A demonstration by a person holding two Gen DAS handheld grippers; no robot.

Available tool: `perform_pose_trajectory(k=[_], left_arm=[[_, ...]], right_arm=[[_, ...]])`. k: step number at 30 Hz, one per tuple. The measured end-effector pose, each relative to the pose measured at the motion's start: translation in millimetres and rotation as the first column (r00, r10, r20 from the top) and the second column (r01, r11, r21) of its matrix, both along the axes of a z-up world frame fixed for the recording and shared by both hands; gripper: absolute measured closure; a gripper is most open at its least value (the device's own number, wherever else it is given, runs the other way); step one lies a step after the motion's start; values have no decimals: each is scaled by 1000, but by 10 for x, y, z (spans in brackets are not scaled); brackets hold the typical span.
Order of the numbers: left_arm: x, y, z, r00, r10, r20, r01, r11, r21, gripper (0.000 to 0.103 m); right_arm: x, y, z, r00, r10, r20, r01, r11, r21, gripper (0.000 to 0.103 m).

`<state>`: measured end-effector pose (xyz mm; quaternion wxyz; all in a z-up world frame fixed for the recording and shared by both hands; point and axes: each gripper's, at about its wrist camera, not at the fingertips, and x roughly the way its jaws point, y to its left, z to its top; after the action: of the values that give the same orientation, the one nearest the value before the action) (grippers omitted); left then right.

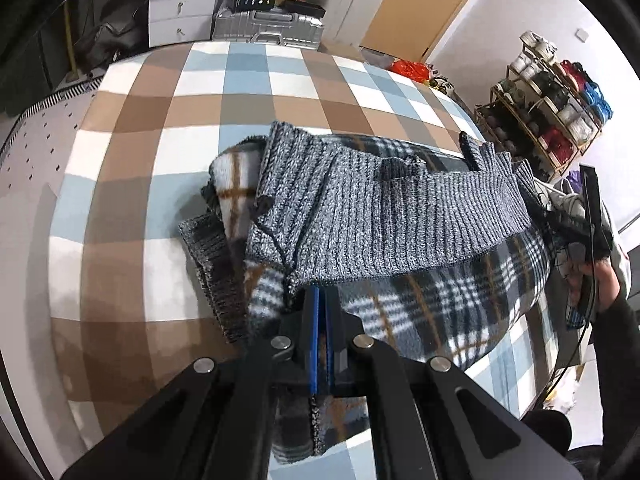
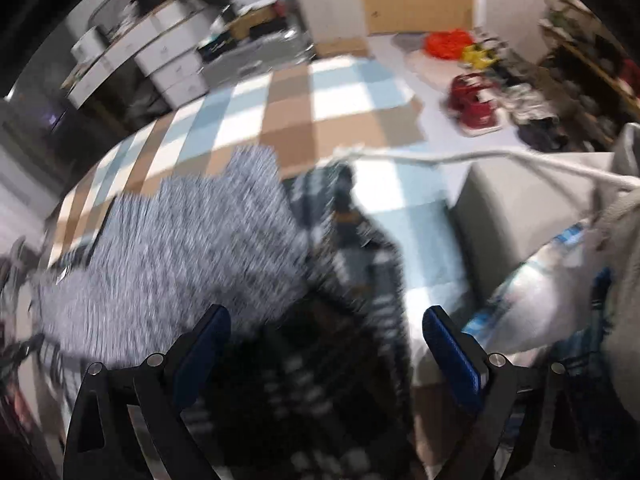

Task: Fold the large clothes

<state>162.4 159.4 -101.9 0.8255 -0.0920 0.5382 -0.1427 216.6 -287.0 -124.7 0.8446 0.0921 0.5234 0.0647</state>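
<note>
A large garment of grey ribbed knit with a plaid fleece lining lies partly folded on a checked cloth. My left gripper is shut on the garment's near edge, where knit and plaid fleece meet. In the blurred right wrist view the same garment spreads below and to the left. My right gripper stands open above its dark plaid part, with nothing pinched between the blue pads. At the right edge of the left wrist view, a person's hand holds the other gripper handle.
A silver suitcase and white drawers stand behind the checked surface. A shoe rack is at the right. A grey box, a white bag and a white cord lie right of the cloth.
</note>
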Motion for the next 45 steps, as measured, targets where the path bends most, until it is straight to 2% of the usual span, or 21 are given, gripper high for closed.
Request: perform_pose_trajectory(k=[3, 6, 12, 16, 20, 24, 28, 31, 33, 35, 37, 38, 40, 41, 42, 45], left_arm=[[51, -9, -61, 999, 10, -35, -10, 1000, -11, 103], [96, 35, -117, 997, 36, -61, -40, 997, -60, 103], [137, 128, -203, 993, 49, -104, -63, 988, -140, 103], [49, 226, -249, 984, 93, -152, -126, 966, -226, 103], [-126, 142, -236, 988, 40, -149, -70, 977, -203, 103], [-336, 129, -237, 987, 14, -158, -49, 975, -218, 103], [-547, 182, -259, 983, -27, -184, -19, 970, -243, 103], [-728, 234, -225, 979, -43, -199, -4, 973, -230, 103], [-817, 263, -128, 984, -49, -174, 22, 987, -157, 103], [-836, 324, 20, 992, -3, -123, -5, 997, -71, 103], [-846, 382, 221, 997, 56, -59, -56, 998, 5, 103], [-865, 398, 291, 997, 62, -37, -61, 998, 26, 103], [-883, 379, 467, 999, 51, 8, -52, 998, 33, 103], [-904, 359, 534, 998, 51, 34, -52, 998, 27, 103], [-939, 327, 586, 997, 38, 61, -38, 999, 3, 103], [-906, 80, 615, 995, -73, 75, 77, 995, -57, 103]], right_arm=[[22, -31, -153, 997, -16, -75, 22, 996, 84, 5], [13, -60, -215, 997, -30, -75, 39, 991, 132, 4], [-40, 16, -238, 999, 20, -28, -16, 993, 116, 5], [-164, 111, -257, 997, 78, -19, -75, 989, 126, 10], [-419, 123, -252, 994, 110, -23, -105, 982, 158, 16], [-678, 88, -237, 990, 138, -15, -132, 969, 207, 23], [-1005, 76, -238, 982, 189, 0, -183, 956, 229, 25], [-1224, 95, -260, 977, 214, 8, -210, 949, 236, 25], [-1316, 122, -249, 976, 217, 21, -216, 951, 223, 25], [-1315, 127, -212, 980, 193, 50, -199, 962, 185, 27], [-1262, 47, -176, 990, 117, 75, -129, 974, 184, 39], [-1252, -17, -153, 993, 72, 89, -88, 976, 197, 49], [-1274, -147, -90, 991, -15, 135, -20, 968, 249, 57], [-1287, -169, -45, 986, -37, 163, -7, 966, 259, 63], [-1297, -149, -8, 983, -41, 178, -5, 969, 247, 65], [-1355, 75, 172, 969, -7, 248, -20, 994, 109, 65]])
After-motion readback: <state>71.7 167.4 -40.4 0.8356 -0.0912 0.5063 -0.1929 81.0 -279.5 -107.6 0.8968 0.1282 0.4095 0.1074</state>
